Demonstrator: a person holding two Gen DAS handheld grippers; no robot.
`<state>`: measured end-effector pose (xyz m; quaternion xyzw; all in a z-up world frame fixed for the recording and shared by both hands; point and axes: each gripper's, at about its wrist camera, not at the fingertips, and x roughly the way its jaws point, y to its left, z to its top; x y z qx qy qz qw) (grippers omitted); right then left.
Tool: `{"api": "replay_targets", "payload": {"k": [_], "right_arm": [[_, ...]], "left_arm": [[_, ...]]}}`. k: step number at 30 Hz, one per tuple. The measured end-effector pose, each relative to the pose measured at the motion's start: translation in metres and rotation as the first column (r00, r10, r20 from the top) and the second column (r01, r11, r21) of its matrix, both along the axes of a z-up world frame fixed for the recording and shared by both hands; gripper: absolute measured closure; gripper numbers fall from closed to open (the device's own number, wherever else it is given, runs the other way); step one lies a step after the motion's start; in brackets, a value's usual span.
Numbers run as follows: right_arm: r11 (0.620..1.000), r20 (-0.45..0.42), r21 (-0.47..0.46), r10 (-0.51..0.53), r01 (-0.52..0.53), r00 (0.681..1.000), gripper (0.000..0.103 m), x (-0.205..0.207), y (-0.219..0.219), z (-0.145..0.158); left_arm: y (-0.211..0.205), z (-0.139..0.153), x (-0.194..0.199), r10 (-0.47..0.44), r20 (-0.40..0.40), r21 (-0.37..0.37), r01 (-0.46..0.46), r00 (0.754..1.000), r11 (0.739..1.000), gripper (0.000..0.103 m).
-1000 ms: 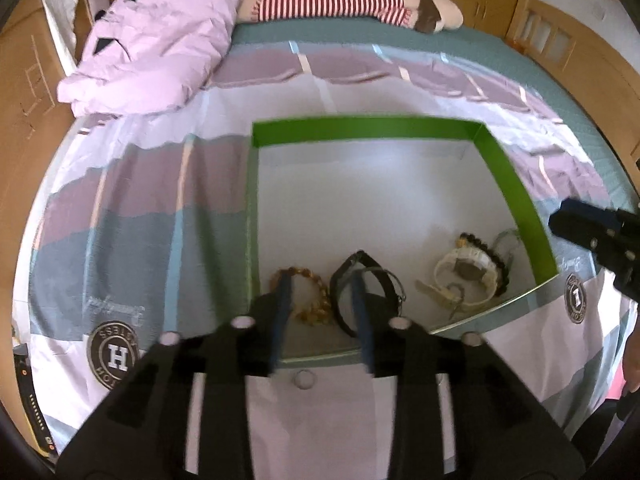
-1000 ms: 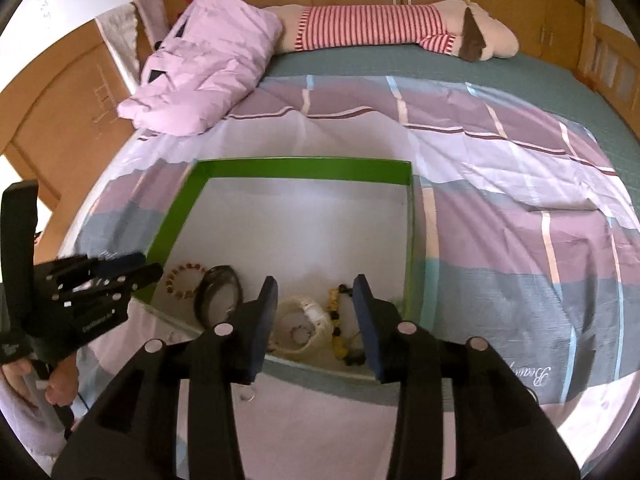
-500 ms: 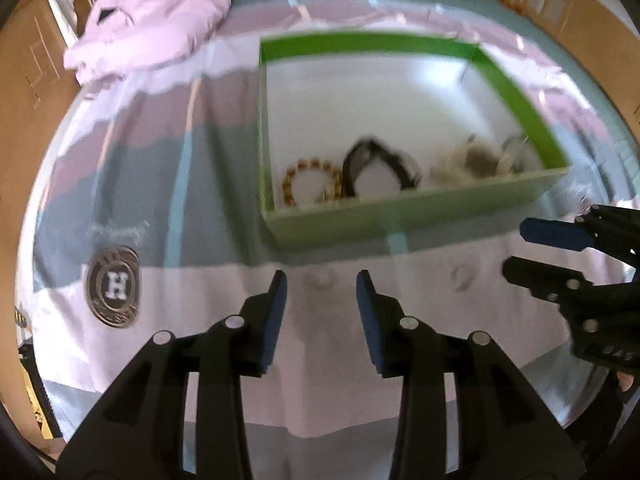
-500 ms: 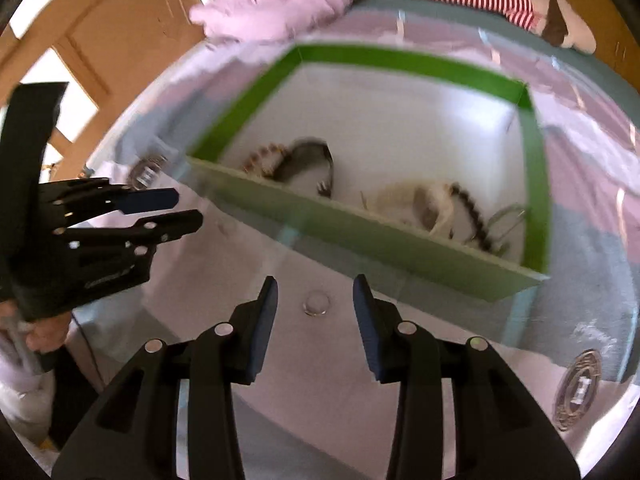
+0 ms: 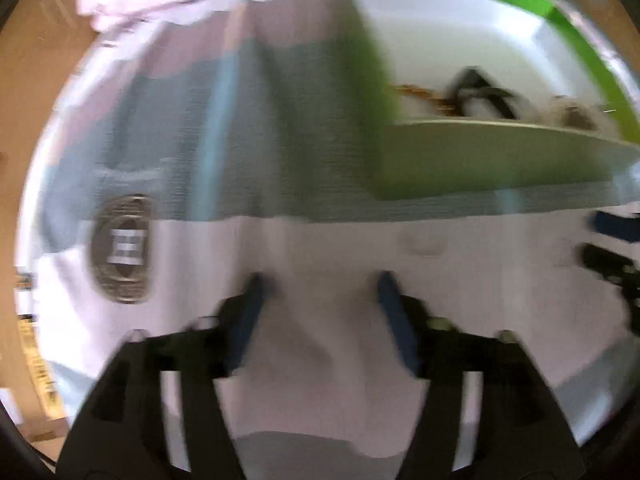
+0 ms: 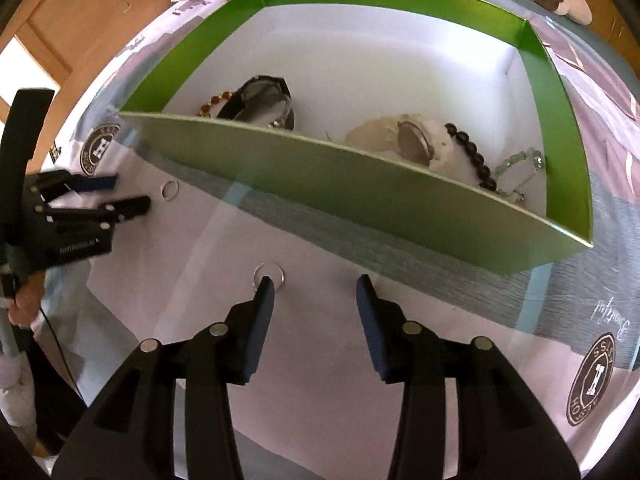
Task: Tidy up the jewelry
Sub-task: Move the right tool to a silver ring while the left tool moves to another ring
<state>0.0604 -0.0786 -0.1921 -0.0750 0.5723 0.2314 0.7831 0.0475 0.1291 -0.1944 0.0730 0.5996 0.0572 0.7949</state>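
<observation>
Bedspread (image 6: 400, 400), soft, patterned | green box (image 6: 360, 192) far, watches and beads inside | two rings loose near it: one (image 6: 269, 273) at right gripper (image 6: 316, 292) left fingertip, one (image 6: 169, 191) by left gripper (image 6: 120, 194) | both jaws spread, empty | rings look light, stiff, slippery, sunk in fabric; pinch across band.

- Your green box (image 6: 360, 196) sits open on the bed, white inside, its near wall facing you.
- An amber bead bracelet (image 6: 214, 103) lies in its near left corner, touching the black watch (image 6: 260, 100) beside it.
- A cream-strapped watch (image 6: 412, 142) rests further right, with a dark bead bracelet (image 6: 472, 152) against it.
- A pale green bead piece with a thin chain (image 6: 520, 164) lies by the right wall.
- Two thin silver rings lie outside on the bedspread: one ring (image 6: 269, 273) just before the near wall, a second ring (image 6: 170, 190) well to its left.
</observation>
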Motion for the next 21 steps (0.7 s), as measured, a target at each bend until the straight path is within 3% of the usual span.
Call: {"api": "replay_targets", "payload": {"k": [1,3,4,6,7,9,13,17,21], "right_arm": [[1.000,0.000,-0.002,0.005,-0.005,1.000,0.054,-0.001,0.002,-0.001],[1.000,0.007,-0.010,0.013,-0.013,1.000,0.051,-0.002,0.005,-0.001],[1.000,0.014,-0.015,0.016,-0.015,1.000,0.051,-0.003,0.005,-0.001],[1.000,0.052,-0.020,0.022,-0.021,0.998,0.051,-0.005,0.008,0.003],[1.000,0.070,-0.017,0.027,-0.026,0.997,0.051,-0.006,0.008,0.005],[0.999,0.090,-0.008,0.036,-0.035,0.995,0.051,-0.008,0.009,0.007],[0.997,0.120,-0.016,0.079,-0.078,0.990,0.051,-0.013,0.018,0.003],[0.993,0.132,-0.041,0.115,-0.111,0.985,0.051,-0.018,0.027,-0.005],[0.989,0.150,-0.073,0.136,-0.126,0.979,0.051,-0.021,0.030,-0.008]], "left_arm": [[0.006,-0.001,0.000,0.015,0.006,0.051,-0.015,1.000,0.999,0.032],[0.022,0.001,0.001,0.060,0.006,0.031,-0.060,0.998,0.998,0.031],[0.027,0.004,0.000,0.078,0.017,0.027,-0.078,0.997,0.997,0.038],[0.030,0.013,-0.001,0.084,0.051,0.025,-0.085,0.995,0.996,0.065],[0.027,0.020,-0.004,0.066,0.074,-0.008,-0.065,0.995,0.998,0.067],[0.014,0.030,-0.007,0.009,0.107,-0.053,-0.004,0.994,0.999,0.067],[-0.026,0.035,-0.010,-0.126,0.166,-0.053,0.136,0.978,0.989,0.067],[-0.034,0.022,-0.007,-0.151,0.158,-0.077,0.165,0.976,0.983,0.057],[-0.030,0.007,-0.003,-0.150,0.121,-0.092,0.162,0.981,0.983,0.056]]}}
